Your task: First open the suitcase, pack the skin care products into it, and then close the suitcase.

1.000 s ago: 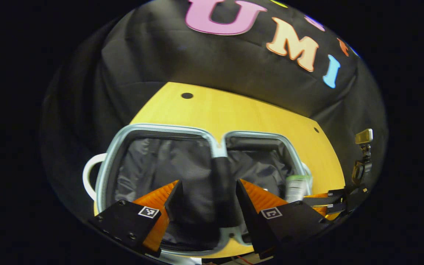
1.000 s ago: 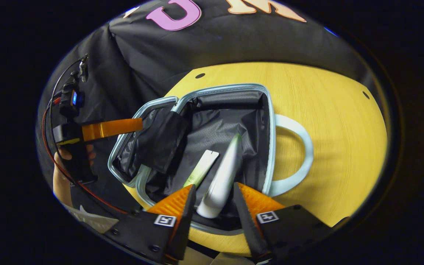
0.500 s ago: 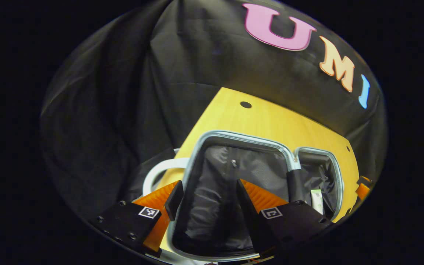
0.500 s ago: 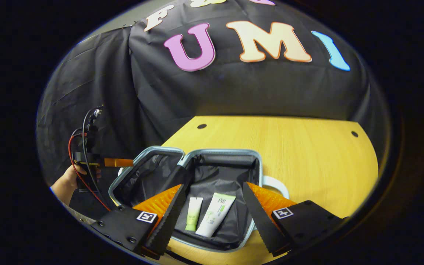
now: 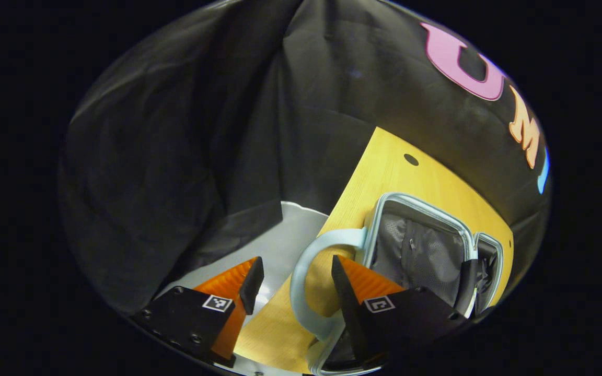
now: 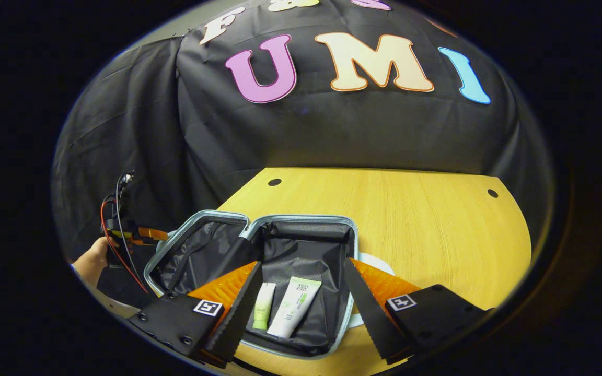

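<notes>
Suitcase (image 6: 301,245) lies open flat on yellow tabletop (image 6: 437,219), both dark-lined halves facing up; two skin care tubes, small green one (image 6: 263,312) and larger white one (image 6: 294,307), lie side by side in right half; right gripper (image 6: 301,308) spread wide, empty, hovering near that half; left gripper (image 5: 293,287) spread wide, empty, at suitcase's pale handle loop (image 5: 311,282) by tabletop edge; hand (image 6: 92,261) holds left gripper, seen in right gripper view.

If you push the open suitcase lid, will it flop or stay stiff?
Probably stiff: the suitcase has a firm-looking rim that keeps its shape. Its dark lining looks wrinkly, so that part likely flops. Resting on the smooth table, it may slide when pushed.
</notes>
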